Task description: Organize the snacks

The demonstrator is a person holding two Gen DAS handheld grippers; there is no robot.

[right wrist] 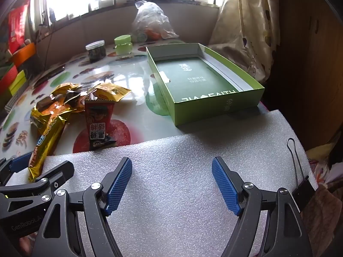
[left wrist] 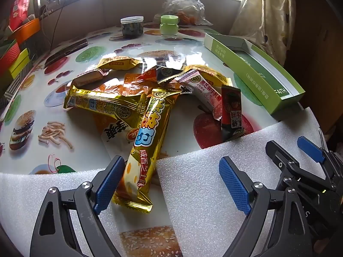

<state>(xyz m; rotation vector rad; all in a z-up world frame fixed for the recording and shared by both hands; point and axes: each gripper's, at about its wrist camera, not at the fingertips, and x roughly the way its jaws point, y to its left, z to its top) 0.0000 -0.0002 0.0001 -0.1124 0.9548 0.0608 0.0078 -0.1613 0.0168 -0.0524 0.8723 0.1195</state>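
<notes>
Presently both tools spread wide, empty: left tool (left wrist: 171,184), right tool (right wrist: 171,186). Snack packets (left wrist: 148,94) heaped mid-table, green box (right wrist: 205,85) right. Likely light, crinkly, slippery foil; best pinched across the gold bar (left wrist: 141,147) mid-length.

Table (left wrist: 90,150): glossy printed plastic sheet, glare off it. Foam (right wrist: 171,171) under my jaws: white, matt, finely pebbled. My pads (left wrist: 110,184): blue, ribbed rubbery plastic on matt black arms with bright metal screws. Gold bar (left wrist: 142,143): crinkled shiny foil. Red packet (right wrist: 99,124): glossy film, serrated ends. Box (right wrist: 214,109): matt green card, white inside walls. Jar (left wrist: 131,26): clear plastic. Bag (right wrist: 150,21): thin crumpled clear film. Clip (right wrist: 303,190): black metal, wire handle.
</notes>
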